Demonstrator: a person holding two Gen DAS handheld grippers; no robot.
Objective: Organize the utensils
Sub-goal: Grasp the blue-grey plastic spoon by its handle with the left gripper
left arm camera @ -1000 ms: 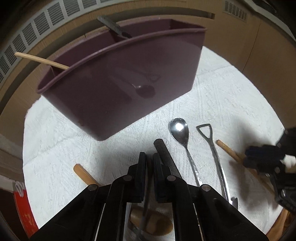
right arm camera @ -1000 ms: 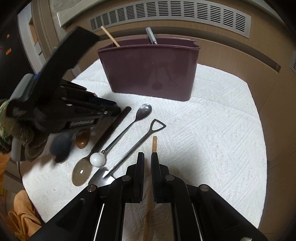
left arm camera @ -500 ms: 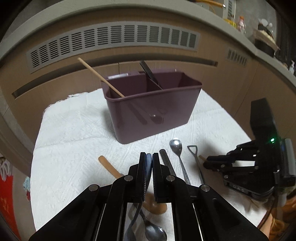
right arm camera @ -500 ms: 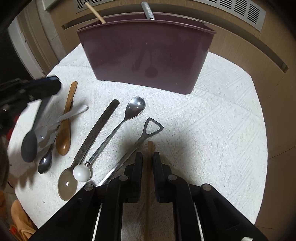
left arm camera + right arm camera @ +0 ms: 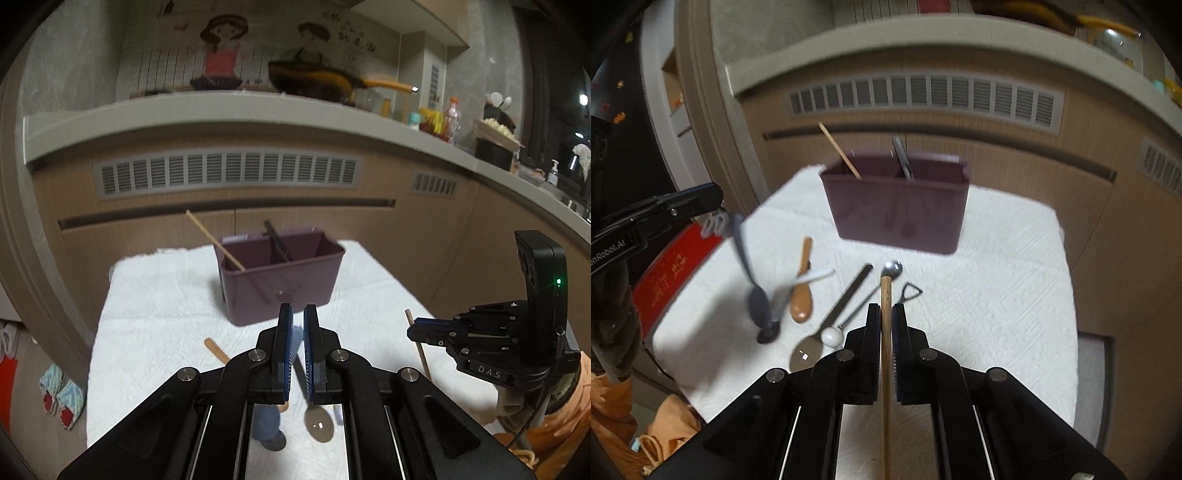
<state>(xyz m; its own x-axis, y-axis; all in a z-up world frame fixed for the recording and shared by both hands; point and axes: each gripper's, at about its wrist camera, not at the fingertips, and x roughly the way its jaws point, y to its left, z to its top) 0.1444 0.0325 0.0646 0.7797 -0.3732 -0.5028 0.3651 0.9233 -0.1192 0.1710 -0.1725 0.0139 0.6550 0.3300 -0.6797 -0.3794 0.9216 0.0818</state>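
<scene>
A maroon utensil caddy (image 5: 280, 284) stands on the white cloth, also in the right wrist view (image 5: 897, 206); a wooden stick (image 5: 214, 240) and a dark utensil (image 5: 275, 240) lean inside it. My left gripper (image 5: 297, 321) is shut on a grey-blue spoon (image 5: 753, 291), held above the table with its bowl hanging down. My right gripper (image 5: 885, 317) is shut on a wooden stick (image 5: 885, 369), lifted off the cloth; it shows in the left wrist view (image 5: 417, 343) too. On the cloth lie a wooden spoon (image 5: 802, 295), a metal spoon (image 5: 892, 269), a shovel-handled utensil (image 5: 910, 291) and a dark-handled spoon (image 5: 834, 314).
The white cloth (image 5: 997, 295) covers a small table with edges close on all sides. Wood cabinets with vent grilles (image 5: 229, 173) stand behind it, under a counter (image 5: 258, 107) with a pan and bottles. A red box (image 5: 665, 273) sits low at the left.
Both grippers have risen and pulled back from the table. The left has lifted the grey-blue spoon clear; the right has lifted the wooden stick off the cloth.
</scene>
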